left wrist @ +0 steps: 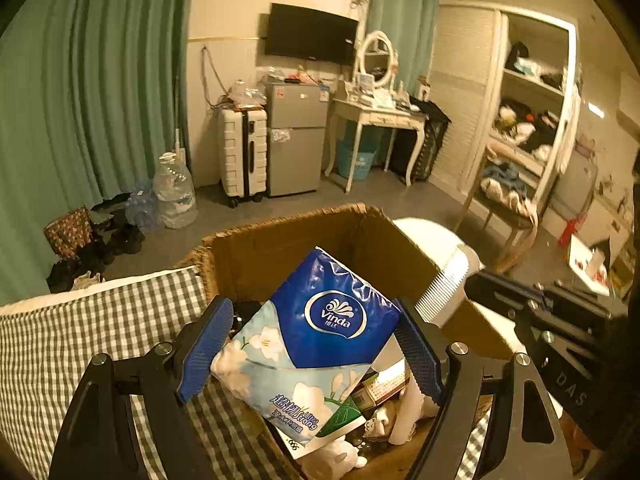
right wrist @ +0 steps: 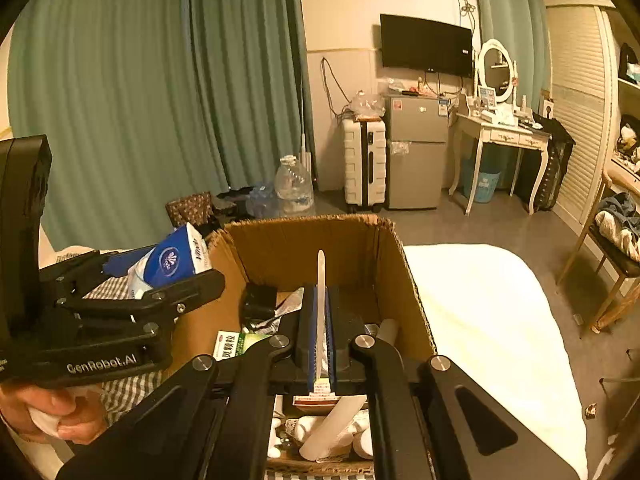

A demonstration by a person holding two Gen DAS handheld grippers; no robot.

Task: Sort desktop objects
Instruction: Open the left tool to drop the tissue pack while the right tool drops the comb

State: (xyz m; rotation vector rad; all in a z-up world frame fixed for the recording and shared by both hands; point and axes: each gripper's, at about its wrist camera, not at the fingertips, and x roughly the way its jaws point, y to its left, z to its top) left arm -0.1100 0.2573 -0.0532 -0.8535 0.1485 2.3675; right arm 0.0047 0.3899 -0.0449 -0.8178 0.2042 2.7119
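My left gripper, jaws wide, clamps the tissue pack at lower centre, over the cardboard box. My right gripper pinches the white comb edge-on, long axis pointing up-frame over the box interior.

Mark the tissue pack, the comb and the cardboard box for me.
tissue pack [left wrist: 334, 316]: left wrist view, on its blue logo panel.
comb [right wrist: 320, 280]: right wrist view, on its upright spine.
cardboard box [right wrist: 304, 248]: right wrist view, on the far inner wall.

Glossy plastic tissue pack, rough corrugated cardboard box, matt checked cloth.
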